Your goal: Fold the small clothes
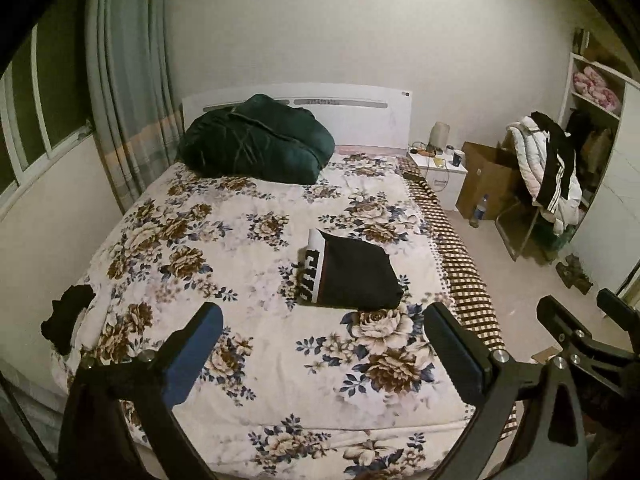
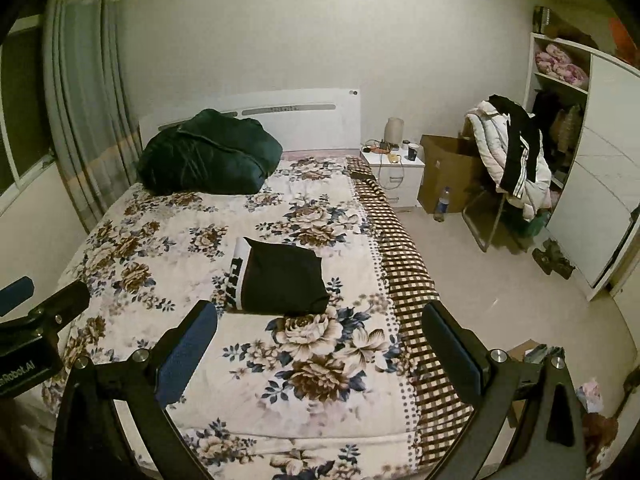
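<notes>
A folded black garment with a white lettered band (image 1: pixel 350 272) lies on the floral bedspread (image 1: pixel 240 240), right of the middle; it also shows in the right wrist view (image 2: pixel 280 276). A second small black garment (image 1: pixel 70 314) lies crumpled at the bed's left edge. My left gripper (image 1: pixel 324 344) is open and empty, held above the near part of the bed, short of the folded garment. My right gripper (image 2: pixel 320 344) is open and empty, above the bed's near right side. Each gripper's edge shows in the other's view.
A dark green quilt (image 1: pixel 256 140) is heaped at the headboard. A white nightstand (image 2: pixel 394 172), a cardboard box (image 2: pixel 448 172), a bottle (image 2: pixel 441 204) and a chair piled with coats (image 2: pixel 512 160) stand right of the bed. A wardrobe (image 2: pixel 600 184) is at far right, curtains (image 1: pixel 128 92) at left.
</notes>
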Tool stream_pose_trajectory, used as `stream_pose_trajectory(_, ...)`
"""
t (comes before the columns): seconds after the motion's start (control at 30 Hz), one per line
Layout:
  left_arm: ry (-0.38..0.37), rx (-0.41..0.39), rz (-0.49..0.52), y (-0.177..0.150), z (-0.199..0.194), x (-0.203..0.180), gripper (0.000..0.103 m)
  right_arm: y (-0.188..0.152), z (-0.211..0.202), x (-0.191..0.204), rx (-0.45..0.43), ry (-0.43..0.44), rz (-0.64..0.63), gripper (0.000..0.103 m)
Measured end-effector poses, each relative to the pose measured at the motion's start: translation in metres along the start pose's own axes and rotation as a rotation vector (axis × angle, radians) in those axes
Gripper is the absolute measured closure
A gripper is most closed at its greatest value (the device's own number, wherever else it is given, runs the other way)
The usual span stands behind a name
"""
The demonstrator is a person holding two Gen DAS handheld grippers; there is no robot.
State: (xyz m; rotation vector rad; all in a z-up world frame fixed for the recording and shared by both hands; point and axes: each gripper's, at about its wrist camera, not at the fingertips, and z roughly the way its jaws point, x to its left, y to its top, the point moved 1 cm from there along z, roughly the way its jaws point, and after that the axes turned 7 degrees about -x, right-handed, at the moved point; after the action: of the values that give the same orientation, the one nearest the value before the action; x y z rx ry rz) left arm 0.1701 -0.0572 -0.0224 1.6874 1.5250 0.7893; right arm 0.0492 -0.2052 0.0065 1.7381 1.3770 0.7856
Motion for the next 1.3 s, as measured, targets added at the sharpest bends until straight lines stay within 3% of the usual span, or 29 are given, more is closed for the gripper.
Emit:
stream_pose_trajectory(0.43,0.047,-0.026,0.001,-0.007,-0.020,-0.008,0.000,0.012,-0.009,-0.018,-0.020,0.039,-0.049,0.000)
stream_pose_trajectory(1.3,0.062,-0.026,-0.004,-0.013,-0.026,-0.009,0.000,0.008,-0.001,-0.027,0.000,0.071,-0.053,0.000)
